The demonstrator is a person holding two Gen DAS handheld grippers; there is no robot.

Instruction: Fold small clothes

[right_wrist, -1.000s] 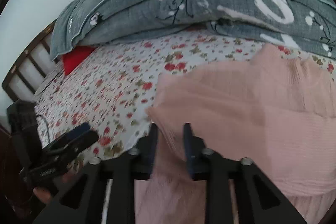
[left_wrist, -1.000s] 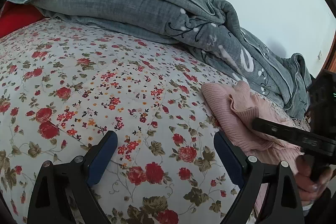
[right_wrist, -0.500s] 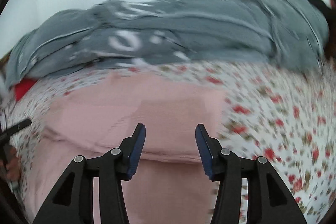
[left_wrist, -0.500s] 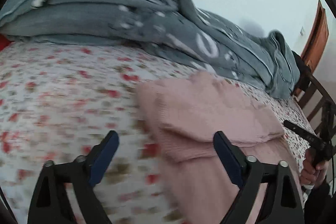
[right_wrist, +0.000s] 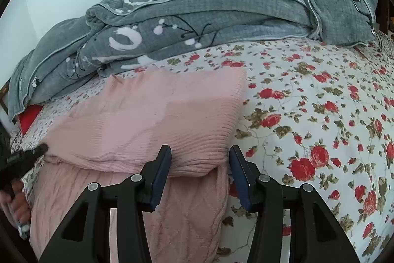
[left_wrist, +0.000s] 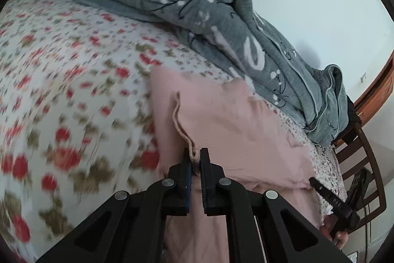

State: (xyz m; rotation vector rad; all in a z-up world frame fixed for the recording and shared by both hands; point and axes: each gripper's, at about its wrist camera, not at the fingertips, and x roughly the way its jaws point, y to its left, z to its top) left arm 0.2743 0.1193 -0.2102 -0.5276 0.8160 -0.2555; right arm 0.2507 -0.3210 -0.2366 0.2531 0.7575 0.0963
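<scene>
The pink ribbed sweater [right_wrist: 157,120] lies partly folded on the flowered bedsheet [right_wrist: 320,115]. The left gripper [left_wrist: 194,164] has just clenched on its raised edge. The right gripper [right_wrist: 200,164] stands released, the folded corner between its jaws.

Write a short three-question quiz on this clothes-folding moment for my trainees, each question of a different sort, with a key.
1. True or false: the left gripper is shut on an edge of the pink sweater.
2. The right gripper is: A) shut on the sweater, B) open over a corner of the folded part, C) out of view.
3. Fill in: the sweater lies on a ____ bedsheet, in front of a grey quilt.

Key: 1 true; 2 B; 3 floral.
</scene>
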